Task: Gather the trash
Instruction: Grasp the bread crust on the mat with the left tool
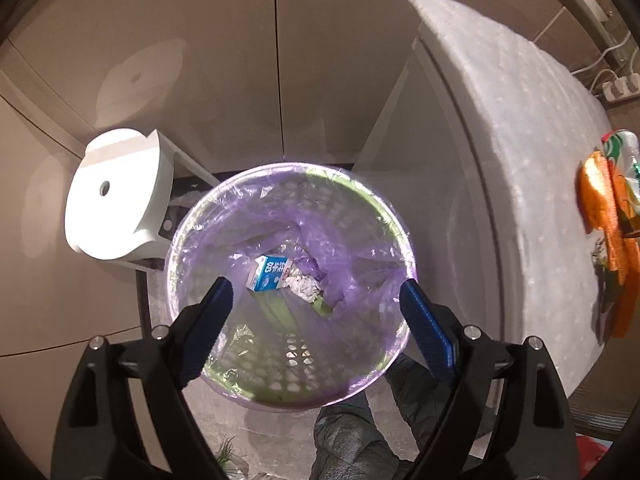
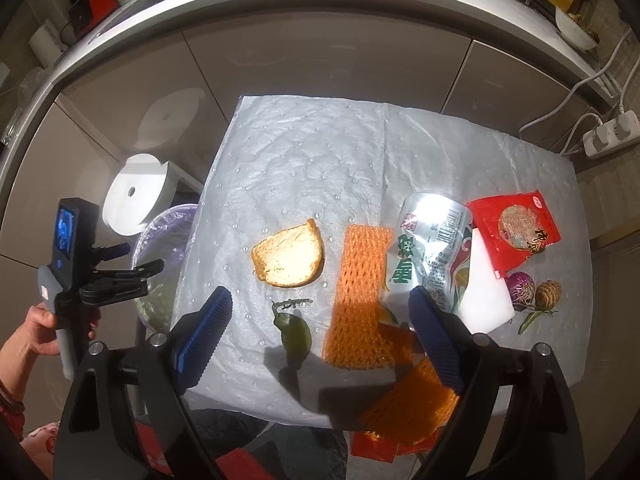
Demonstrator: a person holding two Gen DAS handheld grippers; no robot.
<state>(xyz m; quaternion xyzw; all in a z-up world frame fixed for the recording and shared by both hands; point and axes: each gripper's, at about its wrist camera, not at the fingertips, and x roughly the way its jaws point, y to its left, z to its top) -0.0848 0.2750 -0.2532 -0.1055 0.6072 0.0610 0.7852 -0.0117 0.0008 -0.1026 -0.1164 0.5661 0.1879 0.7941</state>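
Note:
My left gripper [image 1: 316,294] is open and empty, held above a white bin with a purple liner [image 1: 394,224]. A blue-and-white carton [image 1: 267,273] and crumpled foil [image 1: 306,286] lie in the bin. My right gripper [image 2: 320,304] is open and empty above the table's near edge. On the table lie a slice of bread [image 2: 289,255], orange foam netting [image 2: 358,296], a green leaf [image 2: 294,330], a crumpled silver-green wrapper [image 2: 430,248], a red packet [image 2: 514,230], a white block [image 2: 486,292], and purple and brown husks [image 2: 520,291]. The left gripper shows in the right wrist view [image 2: 142,276].
The table is covered with a white padded sheet [image 2: 304,160]. A white stool [image 1: 116,192] stands beside the bin. Cabinet fronts [image 1: 240,60] lie behind. A power strip [image 2: 612,134] and cables sit at the far right. Red packets [image 2: 376,444] lie on the floor below the table.

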